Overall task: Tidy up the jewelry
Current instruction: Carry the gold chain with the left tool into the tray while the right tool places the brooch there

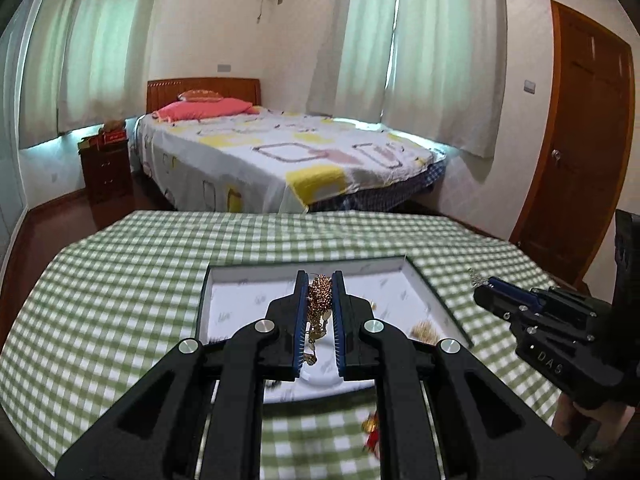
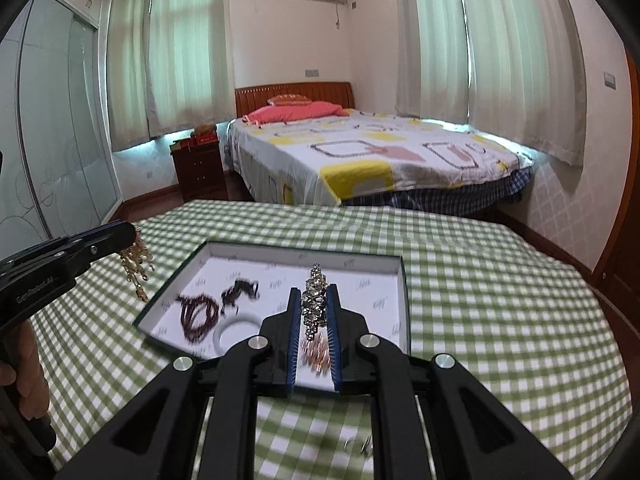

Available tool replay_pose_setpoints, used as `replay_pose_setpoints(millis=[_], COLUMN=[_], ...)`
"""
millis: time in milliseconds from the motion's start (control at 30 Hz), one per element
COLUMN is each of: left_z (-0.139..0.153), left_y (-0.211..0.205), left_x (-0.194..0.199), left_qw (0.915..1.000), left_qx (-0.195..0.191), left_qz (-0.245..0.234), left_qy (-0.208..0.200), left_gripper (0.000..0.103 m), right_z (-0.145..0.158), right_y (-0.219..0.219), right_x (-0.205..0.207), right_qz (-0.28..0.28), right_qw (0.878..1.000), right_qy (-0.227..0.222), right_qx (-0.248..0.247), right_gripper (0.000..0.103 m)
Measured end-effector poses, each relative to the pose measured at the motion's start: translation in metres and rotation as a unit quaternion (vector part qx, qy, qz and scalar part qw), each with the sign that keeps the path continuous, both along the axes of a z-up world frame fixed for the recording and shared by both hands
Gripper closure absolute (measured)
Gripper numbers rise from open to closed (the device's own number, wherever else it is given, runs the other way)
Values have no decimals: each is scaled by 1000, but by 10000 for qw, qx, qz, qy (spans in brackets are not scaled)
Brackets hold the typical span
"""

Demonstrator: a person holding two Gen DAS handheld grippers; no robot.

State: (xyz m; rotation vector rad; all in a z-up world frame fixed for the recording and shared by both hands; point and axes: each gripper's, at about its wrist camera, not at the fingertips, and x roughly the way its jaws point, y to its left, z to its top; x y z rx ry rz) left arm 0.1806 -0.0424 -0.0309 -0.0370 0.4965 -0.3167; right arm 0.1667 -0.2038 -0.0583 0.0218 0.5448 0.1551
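Both grippers are closed on jewelry above the tray (image 2: 402, 280). Left gripper (image 1: 320, 280) pinches a gold chain (image 1: 319, 300), right gripper (image 2: 316, 294) a crystal piece (image 2: 314, 300), probably to sort them.

Motion blur smears the dark red bead strand (image 2: 197, 314) and black tangle (image 2: 239, 293) in the shallow white-lined tray (image 2: 360, 276). A small red-and-gold piece (image 1: 371, 432) hides partly behind the left hand-held gripper (image 1: 320, 280); its kind cannot be told.

Soft daylight filters through the pale curtains (image 1: 432, 52) on both window walls — the room is evenly bright, shadows faint. Fisheye bending curves the door (image 1: 580, 140) and blackens the corners. The checked tablecloth (image 2: 480, 300) smears with motion blur near the bottom — the bed (image 2: 380, 160) stays sharp.
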Motion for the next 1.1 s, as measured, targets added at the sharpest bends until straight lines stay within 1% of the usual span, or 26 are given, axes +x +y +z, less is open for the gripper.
replay_pose_setpoints(millis=[133,233,367,500,600,767,833,933,1100], left_z=[12,15,7,-19,-47,-86,-99,-112,-124], left_y=[-13,-23,-36,-47,-54,-62,-64,-67,-75], left_x=[24,43,67,91,110,132,141,148,152], left_qw=[9998,9997,9998,9997,9986,9949,9926,9898,9869], left_qx=[-20,-1,61,149,246,365,374,413,560], left_qz=[-72,-110,-126,-109,-53,-35,-34,-1,-2], left_qy=[-163,-207,-152,147,460,944,1154,1362,1513], left_gripper=[91,91,91,91,91,91,91,91,91], right_z=[11,16,12,-8,-30,-66,-74,-84,-94], right_y=[-5,-8,-11,-14,-17,-18,-18,-20,-21], right_x=[16,30,50,68,82,102,107,114,119], right_qz=[-14,-32,-43,-47,-62,-68,-73,-63,-72], right_qw=[9999,9997,9996,10000,9999,9983,9974,9957,9932], right_qy=[-145,-243,-261,-81,156,582,710,926,1159], right_qx=[6,-27,-41,-20,3,-42,-49,-53,-64], right_gripper=[90,90,90,90,90,90,90,90,90])
